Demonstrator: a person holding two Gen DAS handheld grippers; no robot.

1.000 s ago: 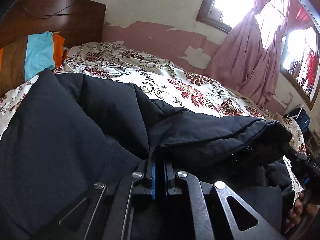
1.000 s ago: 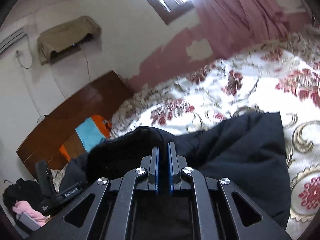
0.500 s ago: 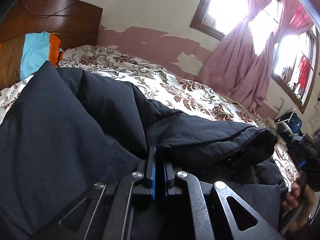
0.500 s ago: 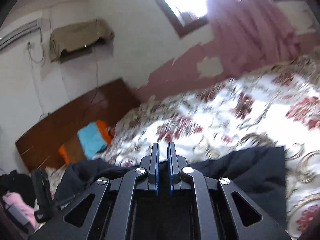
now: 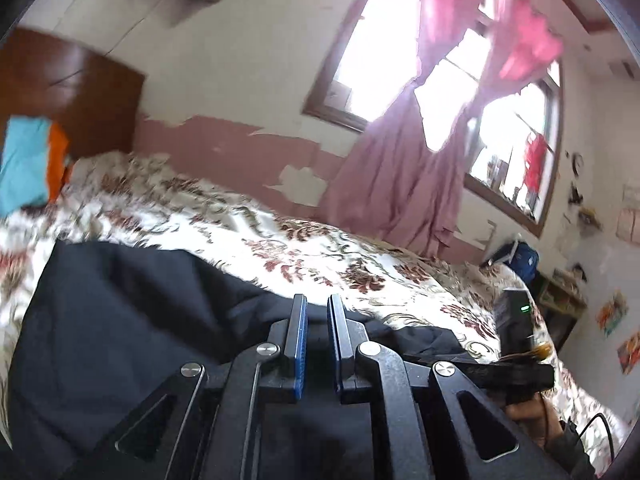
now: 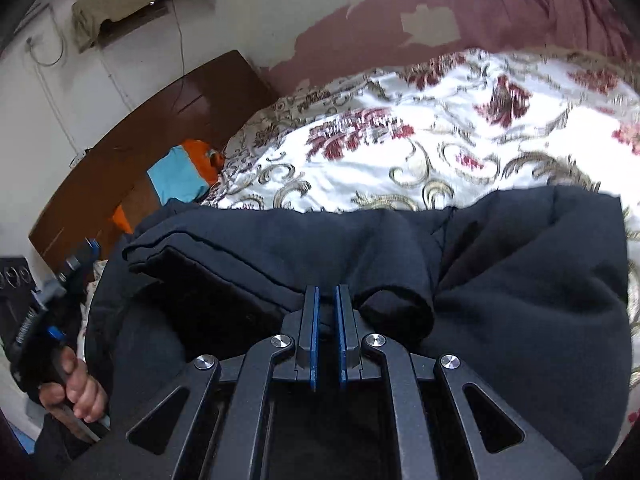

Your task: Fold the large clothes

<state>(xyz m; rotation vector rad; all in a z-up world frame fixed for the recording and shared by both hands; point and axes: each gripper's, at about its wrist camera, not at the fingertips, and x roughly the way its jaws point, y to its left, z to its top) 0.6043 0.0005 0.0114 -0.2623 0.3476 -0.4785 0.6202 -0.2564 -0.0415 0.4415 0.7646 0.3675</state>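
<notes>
- Left gripper (image 5: 317, 312) at 6 o'clock of the left view, raised just over the black jacket (image 5: 132, 320); fingers (image 5: 297, 332) a little apart, a narrow slot between the blue pads, nothing pinched there.
- Right gripper (image 6: 327, 304) at 6 o'clock of the right view, low over the same jacket (image 6: 520, 300); fingers (image 6: 310, 328) slightly parted, dark cloth visible in the gap, but cannot tell whether pinched or only lying behind.
- Jacket spread in a thick heap on the bed cover (image 6: 460, 136), filling the near half of both views; in the right view a rolled cuff (image 6: 400, 304) just at 1 o'clock of the fingertips and a flat folded flap (image 6: 208, 276) at 10 o'clock.
- Right hand (image 5: 532, 420) at 4 o'clock in the left view, around a black handle; left hand (image 6: 76, 384) at 8 o'clock in the right view, also around a handle.
- Floral cover, white with red flowers, beyond the jacket from 9 to 3 o'clock.
- Blue and orange pillow (image 5: 28, 168) at 9 o'clock against the brown headboard (image 5: 72, 92).
- Farthest, pink curtain (image 5: 400, 184) at 1 o'clock under a bright window (image 5: 368, 68), wall paint peeling.
</notes>
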